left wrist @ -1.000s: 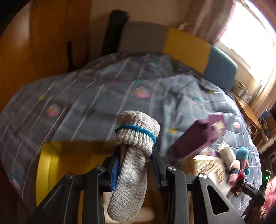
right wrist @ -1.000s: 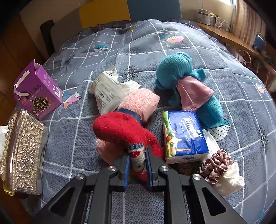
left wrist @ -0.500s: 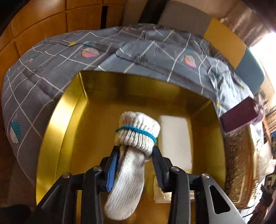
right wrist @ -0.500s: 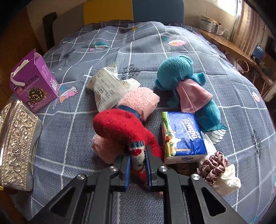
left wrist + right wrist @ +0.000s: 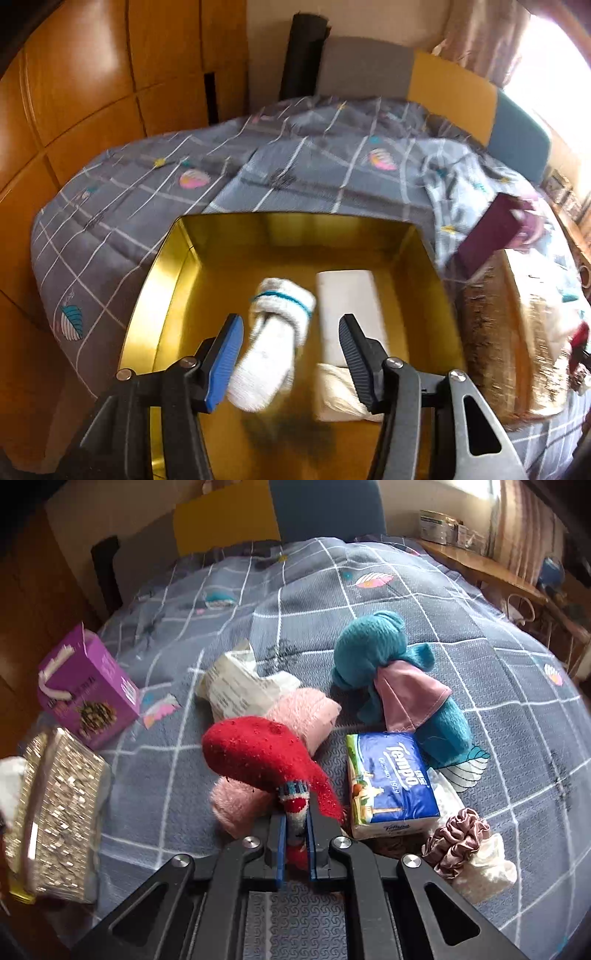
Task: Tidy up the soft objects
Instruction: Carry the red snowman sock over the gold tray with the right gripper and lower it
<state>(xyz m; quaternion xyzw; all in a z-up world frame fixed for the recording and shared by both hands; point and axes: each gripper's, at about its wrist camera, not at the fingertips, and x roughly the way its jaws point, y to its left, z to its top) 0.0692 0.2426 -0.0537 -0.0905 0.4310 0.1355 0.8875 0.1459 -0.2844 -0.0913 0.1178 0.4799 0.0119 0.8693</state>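
Observation:
In the left wrist view my left gripper (image 5: 291,354) is open over a gold tin box (image 5: 173,266). A grey-white sock with a teal band (image 5: 275,343) is between the jaws, free of them and blurred, inside the box. A white pack (image 5: 349,306) and a cream cloth (image 5: 340,391) lie in the box beside it. In the right wrist view my right gripper (image 5: 295,834) is shut on a red sock (image 5: 266,757), held above a pink sock (image 5: 295,731) on the bed.
On the grey checked quilt (image 5: 406,590) lie a teal plush toy (image 5: 395,679), a blue Tempo tissue pack (image 5: 391,779), a mauve scrunchie (image 5: 458,838), a white crumpled wrapper (image 5: 236,686), a purple carton (image 5: 88,690) and an ornate gold lid (image 5: 55,827). Wooden wardrobe panels (image 5: 74,92) stand left of the bed.
My left gripper opened and let go of the grey-white sock, which is dropping into the gold box. My right gripper lifted the red sock slightly and stays shut on it.

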